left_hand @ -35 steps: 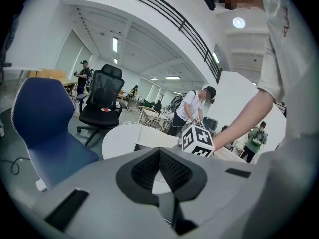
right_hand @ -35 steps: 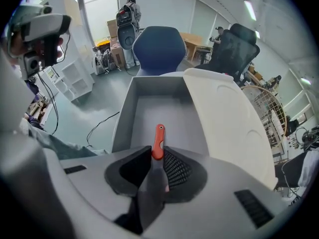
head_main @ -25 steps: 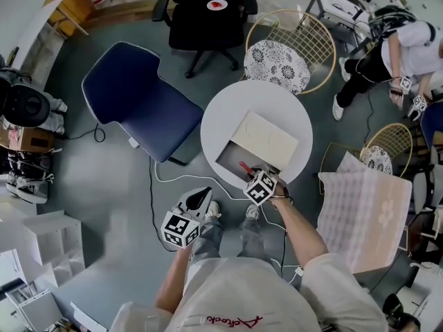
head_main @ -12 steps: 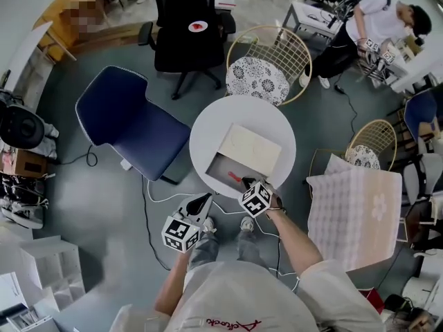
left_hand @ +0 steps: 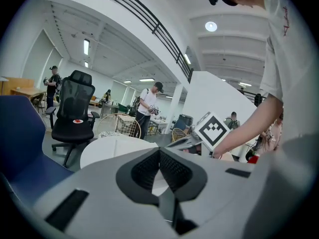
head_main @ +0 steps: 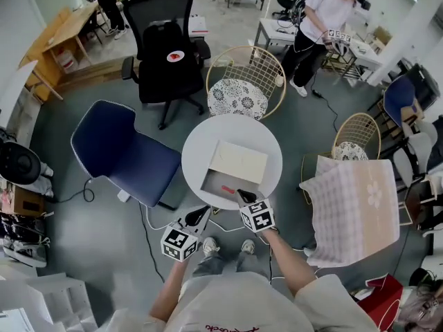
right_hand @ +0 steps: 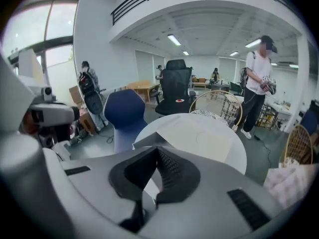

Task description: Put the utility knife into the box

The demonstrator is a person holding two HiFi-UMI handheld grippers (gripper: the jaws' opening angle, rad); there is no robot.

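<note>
Head view shows the red utility knife (head_main: 228,189) lying inside the open box (head_main: 213,182), just beside the right gripper's (head_main: 241,196) pressed-together empty fingers, left gripper (head_main: 203,213) likewise closed

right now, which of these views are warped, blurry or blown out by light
Head view: lines bend toward the edges, the white table sharp, the lower left corner smeared. Left gripper view: strong fisheye with black corners, a ceiling lamp glaring, the left gripper soft up close. Right gripper view: same fisheye, the window washed out.
</note>
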